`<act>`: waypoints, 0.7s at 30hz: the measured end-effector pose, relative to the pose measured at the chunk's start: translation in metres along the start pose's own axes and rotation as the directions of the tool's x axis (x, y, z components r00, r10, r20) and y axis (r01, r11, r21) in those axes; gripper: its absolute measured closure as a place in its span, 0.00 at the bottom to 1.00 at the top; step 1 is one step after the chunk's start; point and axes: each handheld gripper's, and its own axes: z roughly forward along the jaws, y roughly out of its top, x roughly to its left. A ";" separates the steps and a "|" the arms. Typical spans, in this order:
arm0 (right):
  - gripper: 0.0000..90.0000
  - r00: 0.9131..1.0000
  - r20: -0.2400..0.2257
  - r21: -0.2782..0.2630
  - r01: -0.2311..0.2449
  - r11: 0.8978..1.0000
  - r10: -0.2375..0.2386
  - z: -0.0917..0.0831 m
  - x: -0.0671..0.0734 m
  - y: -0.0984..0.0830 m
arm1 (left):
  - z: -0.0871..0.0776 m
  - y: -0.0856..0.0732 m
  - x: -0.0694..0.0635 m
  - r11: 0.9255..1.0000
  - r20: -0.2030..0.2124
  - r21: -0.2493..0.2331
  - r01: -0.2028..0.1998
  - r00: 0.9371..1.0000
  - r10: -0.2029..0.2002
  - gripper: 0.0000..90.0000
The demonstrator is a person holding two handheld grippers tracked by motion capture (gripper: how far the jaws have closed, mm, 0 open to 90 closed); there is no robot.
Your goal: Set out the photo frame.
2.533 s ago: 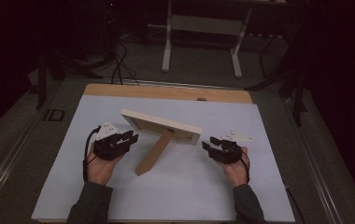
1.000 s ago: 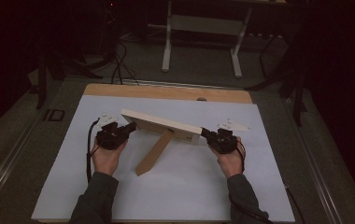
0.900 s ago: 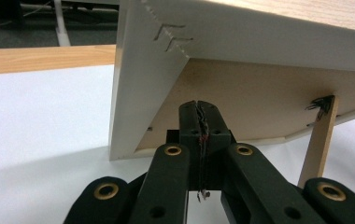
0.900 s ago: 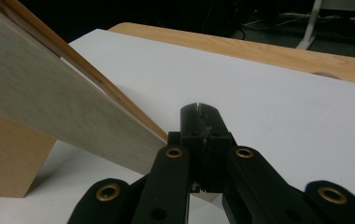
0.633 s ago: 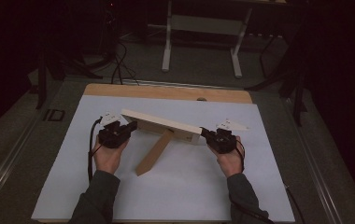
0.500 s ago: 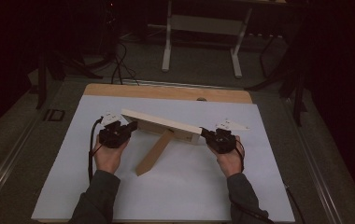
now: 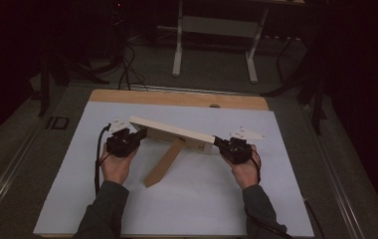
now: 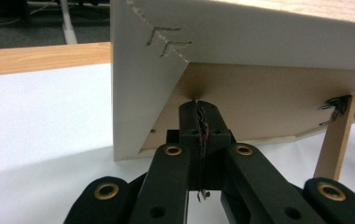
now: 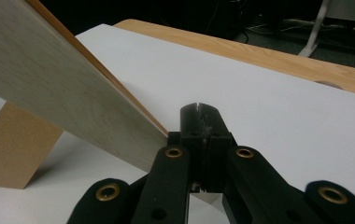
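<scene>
L tongs (image 7: 136, 137) – closed, R tongs (image 7: 220, 144) closed, flanking frame (image 7: 172, 132)

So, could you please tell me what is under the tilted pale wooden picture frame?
Its tan wooden prop leg slants down to the white sheet. Where the leg joins the picture frame is hidden.

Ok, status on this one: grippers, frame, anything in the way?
Left gripper shut, tips at the picture frame's back. Right gripper shut at its other end. Frame tilted on its stand leg. Nothing in the way.
</scene>
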 end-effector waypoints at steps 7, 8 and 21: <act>0.99 1.000 -0.006 0.001 0.009 1.000 -0.009 -0.001 0.000 0.000 | 0.002 0.001 -0.001 1.000 -0.004 0.007 -0.005 1.000 0.005 1.00; 0.99 1.000 -0.007 0.000 0.013 1.000 -0.013 -0.002 0.000 0.000 | 0.003 0.001 -0.002 1.000 -0.005 0.009 -0.007 1.000 0.007 1.00; 1.00 0.999 -0.028 -0.002 0.042 0.999 -0.042 -0.006 0.003 0.000 | 0.009 0.004 -0.011 0.999 0.000 0.023 -0.029 1.000 0.029 1.00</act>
